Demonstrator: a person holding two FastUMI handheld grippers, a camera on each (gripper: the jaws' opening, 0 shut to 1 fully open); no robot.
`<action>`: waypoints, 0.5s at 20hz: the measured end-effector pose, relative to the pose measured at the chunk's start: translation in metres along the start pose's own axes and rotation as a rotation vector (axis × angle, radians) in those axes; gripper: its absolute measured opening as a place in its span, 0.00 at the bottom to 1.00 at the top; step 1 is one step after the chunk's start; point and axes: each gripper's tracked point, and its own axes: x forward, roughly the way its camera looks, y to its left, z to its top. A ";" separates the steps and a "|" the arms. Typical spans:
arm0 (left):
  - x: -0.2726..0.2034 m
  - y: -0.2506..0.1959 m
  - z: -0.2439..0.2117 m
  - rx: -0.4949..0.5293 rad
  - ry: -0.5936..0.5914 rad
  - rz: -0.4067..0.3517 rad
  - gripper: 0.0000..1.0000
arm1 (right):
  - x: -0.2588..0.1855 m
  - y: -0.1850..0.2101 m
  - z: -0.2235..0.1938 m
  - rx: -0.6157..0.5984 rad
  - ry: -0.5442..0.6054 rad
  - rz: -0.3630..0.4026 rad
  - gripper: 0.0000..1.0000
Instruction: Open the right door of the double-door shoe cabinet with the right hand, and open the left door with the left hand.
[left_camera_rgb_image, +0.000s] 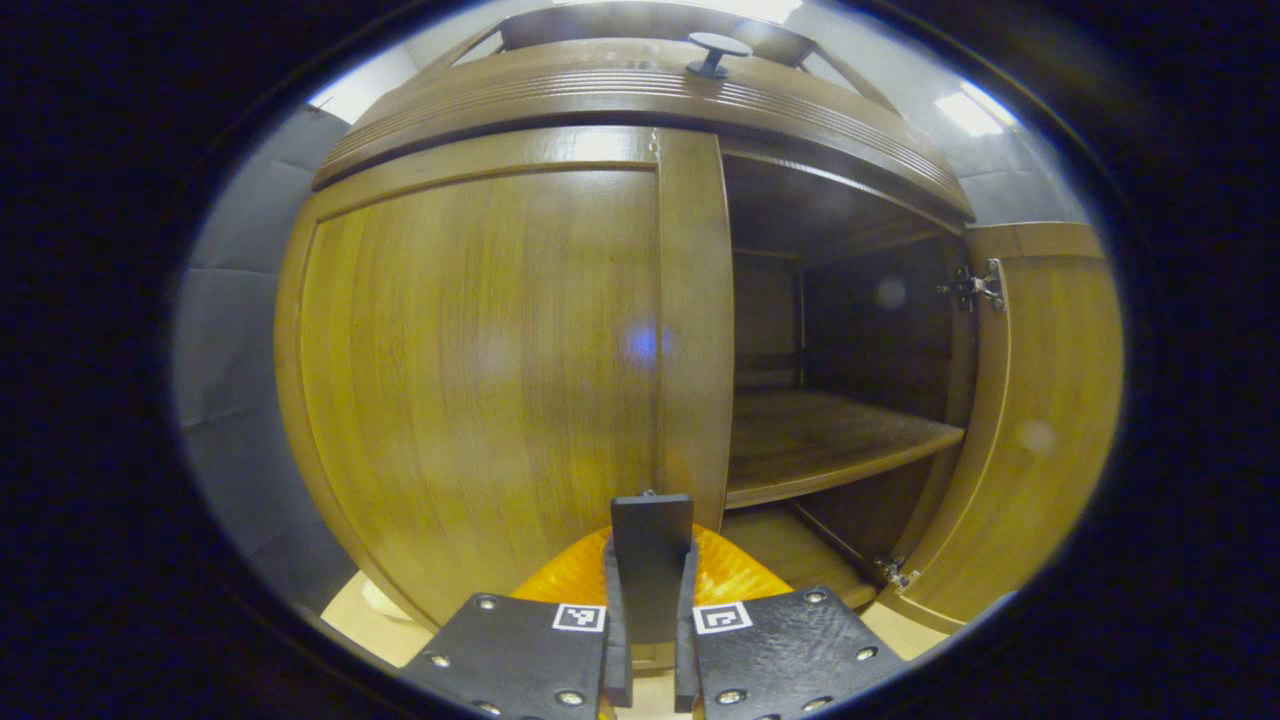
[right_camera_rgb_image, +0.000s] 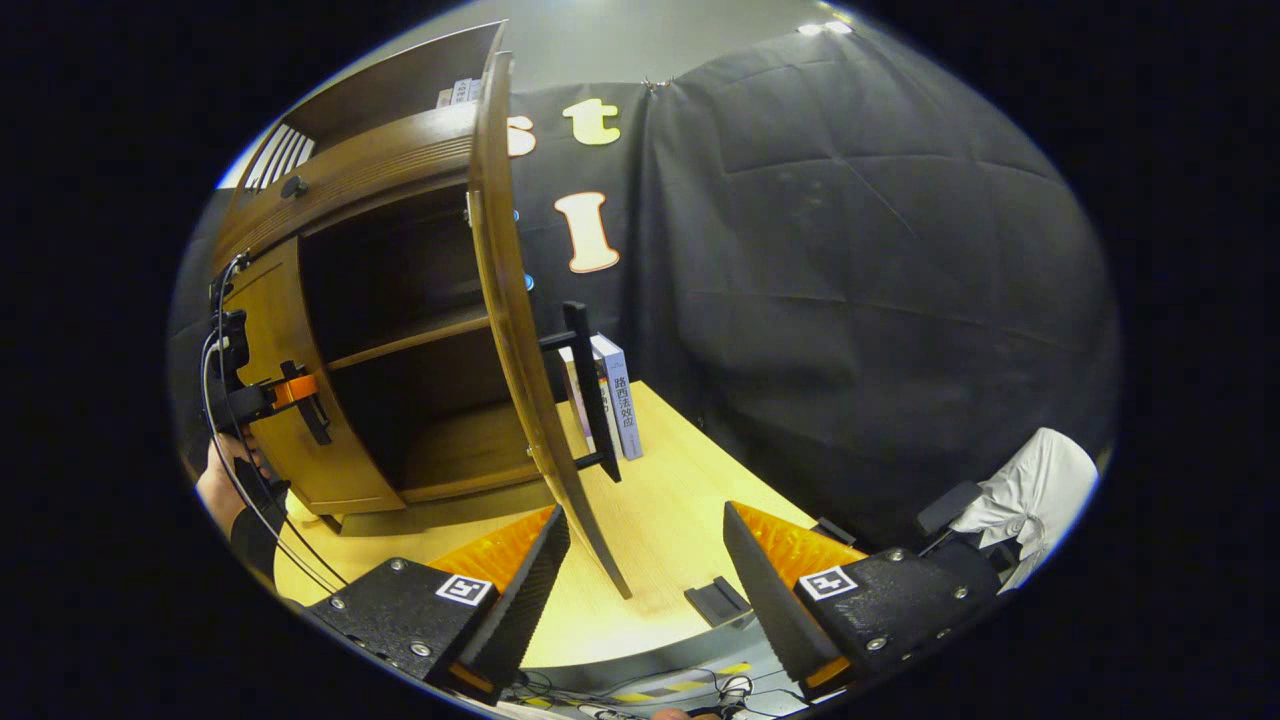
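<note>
The left door (left_camera_rgb_image: 480, 380) of the shoe cabinet (left_camera_rgb_image: 640, 95) is seen closed, its black handle (left_camera_rgb_image: 652, 560) pinched by the left gripper (left_camera_rgb_image: 650, 640) at six o'clock. The right door (right_camera_rgb_image: 520, 380) stands swung open at eleven o'clock from the right gripper (right_camera_rgb_image: 640, 590), whose fingers are spread apart.

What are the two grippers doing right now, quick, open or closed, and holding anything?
Left gripper: closed on the left door's black handle; left door not yet opened.
Right gripper: open, holding nothing, beside the opened right door.
</note>
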 end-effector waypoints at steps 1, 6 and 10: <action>-0.001 0.001 0.001 -0.002 -0.008 -0.001 0.19 | 0.000 0.011 -0.001 -0.016 -0.013 0.008 0.95; -0.001 -0.002 0.002 -0.021 -0.027 -0.022 0.17 | -0.008 0.045 -0.013 -0.085 -0.006 0.109 0.95; -0.002 -0.002 0.006 -0.025 -0.051 -0.030 0.24 | -0.004 0.073 -0.012 -0.083 0.002 0.191 0.95</action>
